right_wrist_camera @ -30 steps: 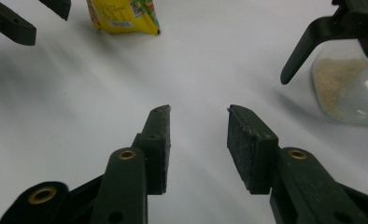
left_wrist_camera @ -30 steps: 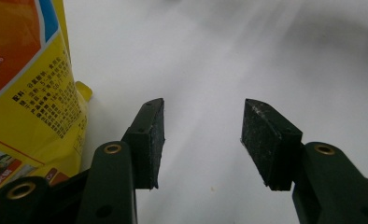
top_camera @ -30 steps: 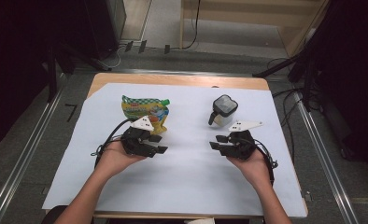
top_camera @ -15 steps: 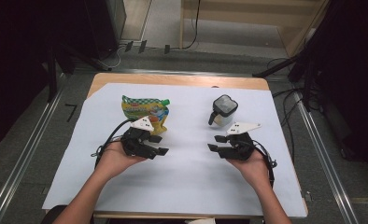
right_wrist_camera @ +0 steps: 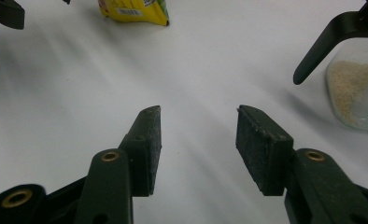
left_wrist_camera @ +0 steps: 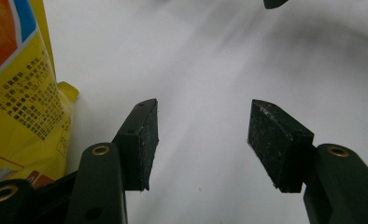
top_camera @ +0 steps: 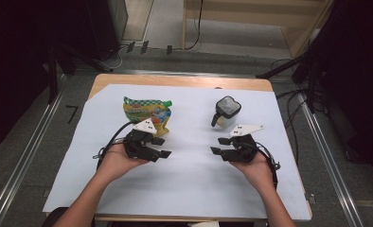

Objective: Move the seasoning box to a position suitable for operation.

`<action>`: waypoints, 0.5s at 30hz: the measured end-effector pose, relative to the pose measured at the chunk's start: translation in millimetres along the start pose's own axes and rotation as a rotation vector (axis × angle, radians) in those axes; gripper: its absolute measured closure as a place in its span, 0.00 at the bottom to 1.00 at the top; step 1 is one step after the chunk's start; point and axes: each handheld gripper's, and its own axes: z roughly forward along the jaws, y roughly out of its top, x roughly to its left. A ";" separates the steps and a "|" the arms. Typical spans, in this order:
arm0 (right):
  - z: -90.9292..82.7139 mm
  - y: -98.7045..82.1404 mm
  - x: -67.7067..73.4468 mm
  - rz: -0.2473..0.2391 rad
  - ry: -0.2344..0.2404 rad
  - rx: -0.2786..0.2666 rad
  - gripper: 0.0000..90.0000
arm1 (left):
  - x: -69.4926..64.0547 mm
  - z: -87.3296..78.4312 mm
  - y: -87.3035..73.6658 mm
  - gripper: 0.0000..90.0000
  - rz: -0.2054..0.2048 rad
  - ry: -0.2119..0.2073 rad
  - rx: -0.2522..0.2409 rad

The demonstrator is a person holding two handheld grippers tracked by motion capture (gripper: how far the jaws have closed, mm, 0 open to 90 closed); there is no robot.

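A yellow and green snack bag [top_camera: 146,112] lies on the white sheet [top_camera: 189,184] at the left. To its right stands a glass jar [top_camera: 227,112] with a black lid and handle, holding pale grains [right_wrist_camera: 357,88]. My left gripper [top_camera: 162,147] rests just below the bag, pointing right. It is open with only bare sheet between its pads [left_wrist_camera: 203,105], and the bag [left_wrist_camera: 18,93] is beside its left jaw. My right gripper [top_camera: 217,145] lies below the jar, pointing left. It is open and empty [right_wrist_camera: 198,112], its jaws have just been opening, and the bag [right_wrist_camera: 133,11] lies far ahead.
The white sheet covers most of a wooden table [top_camera: 175,81]. Metal rails [top_camera: 28,156] run along the floor on both sides, and cables [top_camera: 293,101] lie at the right. The two grippers face each other across a bare strip of sheet.
Both hands stay where they were. The right gripper's jaws stand a little wider apart than before.
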 end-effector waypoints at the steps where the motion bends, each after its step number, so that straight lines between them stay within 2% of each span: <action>1: 0.0 0.0 0.0 0.000 0.000 0.000 0.57 | 0.0 0.0 0.0 0.48 0.000 0.000 0.000; 5: -1.0 1.3 1.3 0.000 -0.003 0.001 0.56 | 1.0 -0.7 -0.3 0.48 0.001 0.005 0.002; 8: -1.1 1.4 1.3 0.005 0.001 0.001 0.55 | 1.8 -0.3 -0.6 0.47 0.001 0.025 0.006; 14: -0.6 1.3 1.5 0.008 0.005 0.004 0.53 | 4.5 -0.4 -1.5 0.47 0.000 0.022 0.002; 15: -0.3 1.4 1.6 0.007 -0.008 0.001 0.52 | 4.5 -0.4 -1.5 0.47 0.000 0.022 0.002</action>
